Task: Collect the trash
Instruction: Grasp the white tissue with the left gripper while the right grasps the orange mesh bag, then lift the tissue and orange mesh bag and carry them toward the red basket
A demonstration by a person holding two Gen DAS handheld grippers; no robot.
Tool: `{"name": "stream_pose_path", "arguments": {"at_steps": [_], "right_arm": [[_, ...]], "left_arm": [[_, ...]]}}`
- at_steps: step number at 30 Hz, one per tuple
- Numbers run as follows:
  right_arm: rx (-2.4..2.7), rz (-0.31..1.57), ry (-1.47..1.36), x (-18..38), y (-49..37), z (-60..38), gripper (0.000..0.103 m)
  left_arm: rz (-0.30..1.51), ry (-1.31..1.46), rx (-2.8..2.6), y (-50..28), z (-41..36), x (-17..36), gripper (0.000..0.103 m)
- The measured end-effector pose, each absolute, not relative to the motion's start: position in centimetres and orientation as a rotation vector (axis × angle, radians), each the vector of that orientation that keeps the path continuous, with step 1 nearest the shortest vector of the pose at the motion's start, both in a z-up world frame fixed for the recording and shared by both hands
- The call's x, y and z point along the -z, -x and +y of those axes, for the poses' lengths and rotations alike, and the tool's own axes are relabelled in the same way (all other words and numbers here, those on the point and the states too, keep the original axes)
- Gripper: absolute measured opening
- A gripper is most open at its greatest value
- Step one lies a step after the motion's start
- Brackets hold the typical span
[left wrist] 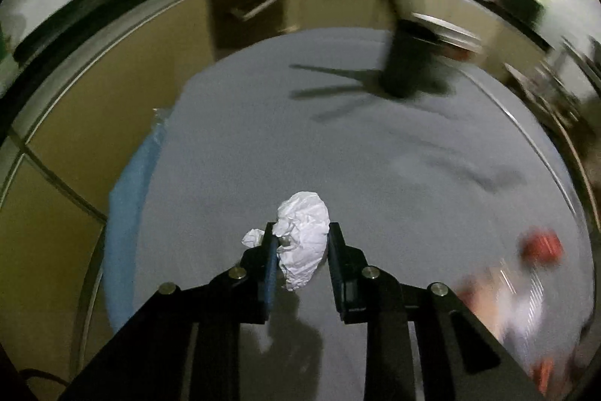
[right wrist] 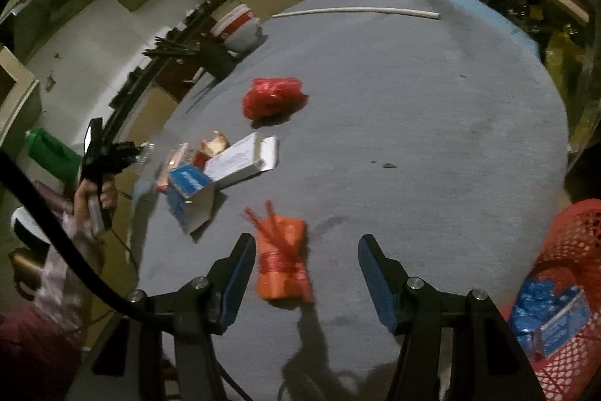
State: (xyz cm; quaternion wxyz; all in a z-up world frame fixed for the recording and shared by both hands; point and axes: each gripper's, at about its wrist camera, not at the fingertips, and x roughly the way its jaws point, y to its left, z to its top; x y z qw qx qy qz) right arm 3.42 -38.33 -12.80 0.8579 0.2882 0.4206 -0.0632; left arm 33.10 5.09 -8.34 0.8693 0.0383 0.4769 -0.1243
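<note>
Grey felt-like cloth covers the round table [right wrist: 432, 123], with a blue underlayer showing at its far edge. Red perforated plastic basket [right wrist: 563, 273] at the table's right edge, right wrist view; blue wrappers and a small blue-and-white box lie inside it. Long white rod [right wrist: 357, 11] lies near the far rim. Loose pile left of centre: flat white carton [right wrist: 244, 158] and blue-and-white cardboard box [right wrist: 189, 192], touching. Crumpled red plastic bag [right wrist: 272, 97] sits apart, beyond the pile. Orange plastic bag tied with a red strip [right wrist: 283, 262] lies on the cloth between the jaws of the right gripper [right wrist: 306, 260]; jaws wide, pads clear of it. Left gripper [left wrist: 300, 243]: jaws narrow, crumpled white paper ball [left wrist: 302, 239] between them, a corner poking out past the left finger; pad contact on the right side cannot be confirmed. A hand [right wrist: 94, 198] holds the left gripper's handle at the left table edge.
</note>
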Motion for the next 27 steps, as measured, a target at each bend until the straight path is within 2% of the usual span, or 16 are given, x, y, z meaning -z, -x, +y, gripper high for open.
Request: {"name": "stream_pose_path", "arguments": {"at_steps": [7, 15, 16, 18, 21, 27], "right_arm": [[0.079, 0.901, -0.61, 13.5, -4.4, -37.1, 0.061], [0.104, 0.982, -0.558, 16.1, -7.3, -35.0, 0.06], [0.114, 0.978, -0.525, 16.1, -7.4, -34.4, 0.058], [0.115, 0.983, -0.468, 16.2, -7.6, -33.5, 0.038], [0.116, 0.971, -0.408, 16.1, -6.9, -32.3, 0.036], [0.1, 0.891, -0.459, 14.8, -4.5, -32.5, 0.036]], "left_arm": [[0.971, -0.082, 0.511, -19.6, 2.4, 6.0, 0.026], [0.973, -0.06, 0.672, -10.8, -2.3, 6.9, 0.026], [0.979, -0.051, 0.671, -10.7, -2.6, 7.3, 0.026], [1.001, -0.044, 0.684, -10.1, -3.4, 8.2, 0.026], [1.007, -0.049, 0.675, -9.0, -4.1, 9.2, 0.026], [1.087, 0.017, 0.667, -8.3, -4.1, 11.2, 0.029]]}}
